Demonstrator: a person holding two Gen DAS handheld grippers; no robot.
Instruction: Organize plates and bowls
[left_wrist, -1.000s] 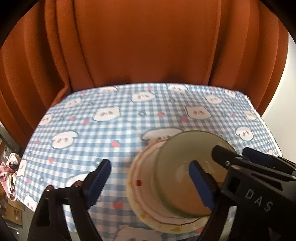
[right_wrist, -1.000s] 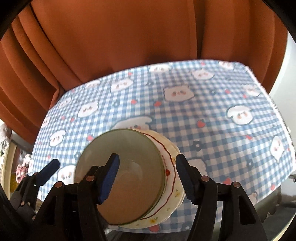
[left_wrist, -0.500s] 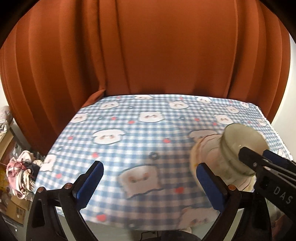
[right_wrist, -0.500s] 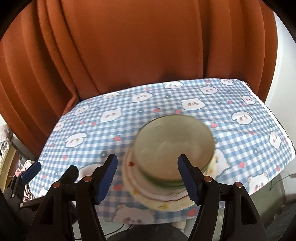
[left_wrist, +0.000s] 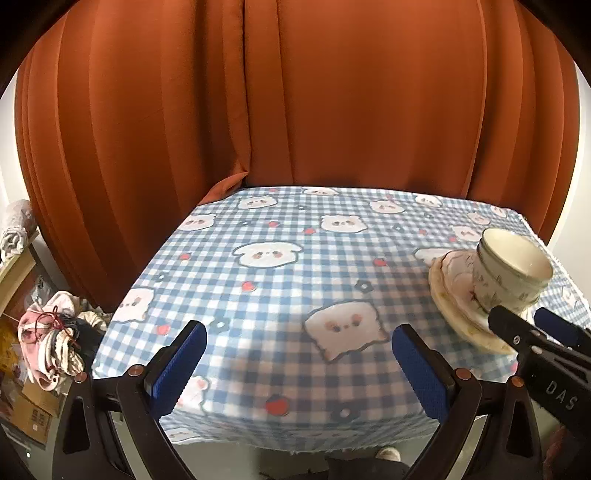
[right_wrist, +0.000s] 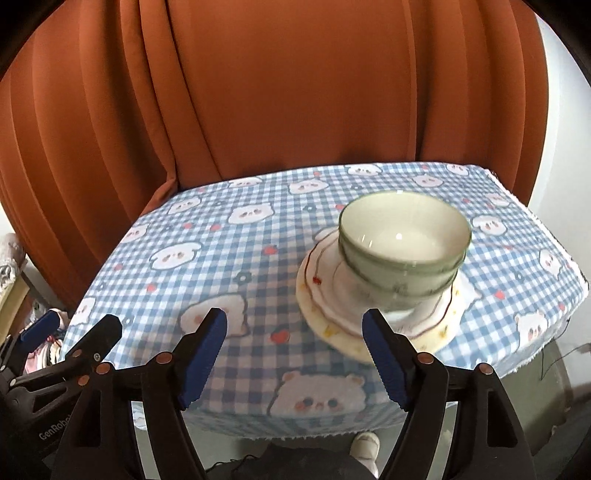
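Orange curtain (right_wrist: 295, 92) behind, checked bear tablecloth (left_wrist: 280, 280) below. My right gripper (right_wrist: 295, 354) hangs spread apart and empty; stacked green-rimmed bowls (right_wrist: 402, 251) sit nested on stacked plates (right_wrist: 321, 295) just ahead, slightly right. My left gripper (left_wrist: 295, 365) gapes empty too, stack far to its right.

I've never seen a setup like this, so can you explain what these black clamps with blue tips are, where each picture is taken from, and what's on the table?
They are two hand-held grippers, one in each of a person's hands, each with a camera looking along its fingers. One picture comes from the left gripper, the other from the right gripper. Both are open and hold nothing. On the blue checked tablecloth with cartoon bears sits one stack: green-rimmed bowls nested on plates. Orange curtains hang behind.
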